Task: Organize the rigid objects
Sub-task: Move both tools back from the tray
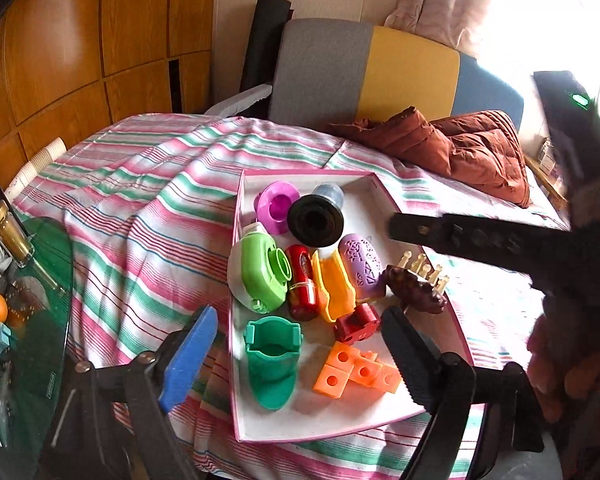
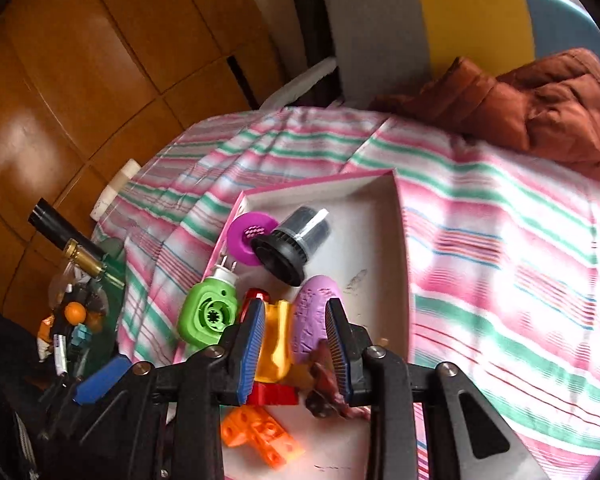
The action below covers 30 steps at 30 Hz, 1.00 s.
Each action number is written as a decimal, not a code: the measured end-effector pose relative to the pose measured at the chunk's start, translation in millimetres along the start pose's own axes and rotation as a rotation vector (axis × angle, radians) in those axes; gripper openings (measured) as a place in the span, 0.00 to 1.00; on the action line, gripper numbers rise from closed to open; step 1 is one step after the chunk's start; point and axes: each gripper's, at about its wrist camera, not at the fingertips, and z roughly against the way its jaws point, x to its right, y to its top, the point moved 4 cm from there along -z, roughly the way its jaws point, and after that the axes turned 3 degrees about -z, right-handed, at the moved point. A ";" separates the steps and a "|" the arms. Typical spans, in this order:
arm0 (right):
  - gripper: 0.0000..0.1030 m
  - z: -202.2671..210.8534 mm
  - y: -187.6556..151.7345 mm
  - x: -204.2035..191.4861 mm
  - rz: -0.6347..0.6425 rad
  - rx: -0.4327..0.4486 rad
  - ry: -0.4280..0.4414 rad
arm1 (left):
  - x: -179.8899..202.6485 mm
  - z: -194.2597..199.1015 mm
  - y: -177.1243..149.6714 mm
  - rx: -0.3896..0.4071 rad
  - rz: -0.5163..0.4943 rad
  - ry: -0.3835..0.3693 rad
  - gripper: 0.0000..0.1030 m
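Am hovering right gripper (image 2: pixel 296 344) wide open, empty, over toys crowding pink-rimmed tray (image 1: pixel 384 192). Left gripper (image 1: pixel 296 360) likewise open, empty. Am judging: straddling purple oval toy (image 2: pixel 314 316) only, avoiding orange neighbour (image 2: pixel 276 340).

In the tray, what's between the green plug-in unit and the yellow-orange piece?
A red capsule-shaped toy lies between the green unit and yellow-orange piece, clearest in the left wrist view.
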 end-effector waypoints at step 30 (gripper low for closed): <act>0.39 65.1 -77.2 6.7 0.029 0.222 -0.369 | -11.0 32.4 -24.5 0.056 0.078 0.078 1.00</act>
